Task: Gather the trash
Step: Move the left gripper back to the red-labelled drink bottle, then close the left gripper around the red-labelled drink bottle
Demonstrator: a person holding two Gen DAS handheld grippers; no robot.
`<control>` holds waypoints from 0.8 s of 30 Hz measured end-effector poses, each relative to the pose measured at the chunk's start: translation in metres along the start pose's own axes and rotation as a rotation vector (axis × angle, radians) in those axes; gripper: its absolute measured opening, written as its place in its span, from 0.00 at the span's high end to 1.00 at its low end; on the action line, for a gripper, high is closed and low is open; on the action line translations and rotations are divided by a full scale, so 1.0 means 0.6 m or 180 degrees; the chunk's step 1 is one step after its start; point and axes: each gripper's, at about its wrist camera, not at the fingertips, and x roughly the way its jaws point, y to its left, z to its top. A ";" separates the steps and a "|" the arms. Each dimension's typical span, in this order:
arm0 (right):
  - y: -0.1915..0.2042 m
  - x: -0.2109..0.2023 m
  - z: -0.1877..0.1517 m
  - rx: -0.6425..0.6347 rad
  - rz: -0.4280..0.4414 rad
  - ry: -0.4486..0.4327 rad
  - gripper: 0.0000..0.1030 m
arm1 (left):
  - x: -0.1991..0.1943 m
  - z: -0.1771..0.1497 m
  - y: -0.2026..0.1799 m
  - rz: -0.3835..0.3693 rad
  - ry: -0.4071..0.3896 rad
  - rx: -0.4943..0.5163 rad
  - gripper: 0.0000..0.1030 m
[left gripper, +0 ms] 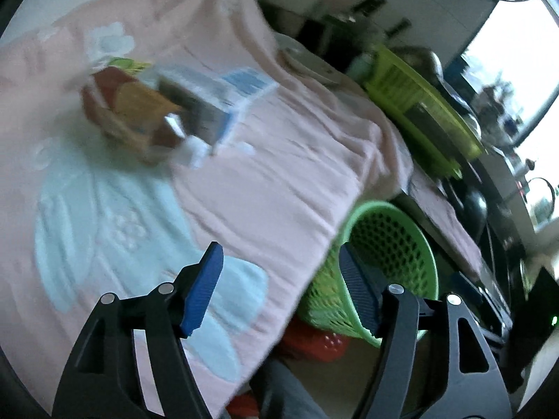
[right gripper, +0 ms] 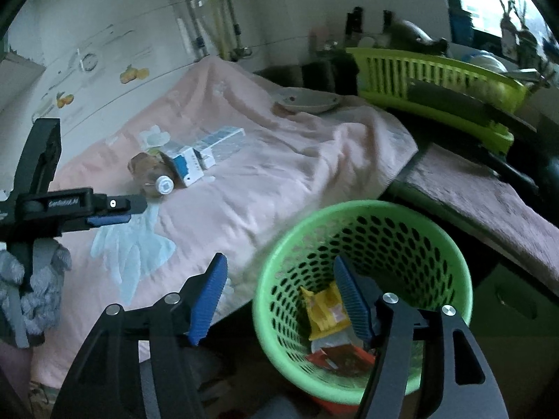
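left gripper (right gripper: 115, 213): at the far left in the right wrist view, held in a grey-gloved hand (right gripper: 35, 279) over the pink cloth (right gripper: 279, 181); jaws wide apart, nothing between them
trash on cloth: a brown bottle (right gripper: 153, 174) with a white cap lies touching a blue-and-white carton (right gripper: 195, 157), left of centre, far from the cloth's near edge
right gripper (right gripper: 279, 300): near, jaws wide and empty, above the bin's left rim
green mesh bin (right gripper: 450, 262): right, below the cloth's edge; holds a yellow wrapper (right gripper: 325, 310) and red-brown scraps
lime rack (right gripper: 436, 80): far right
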 end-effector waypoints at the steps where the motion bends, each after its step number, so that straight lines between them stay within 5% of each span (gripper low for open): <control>1: 0.003 0.002 0.002 -0.0015 0.0008 0.0003 0.40 | -0.003 0.006 0.010 0.0027 -0.0017 -0.0049 0.32; 24: 0.065 0.079 0.056 -0.0273 0.0261 0.0130 0.36 | 0.048 0.186 0.207 0.0499 -0.0184 -0.1398 0.17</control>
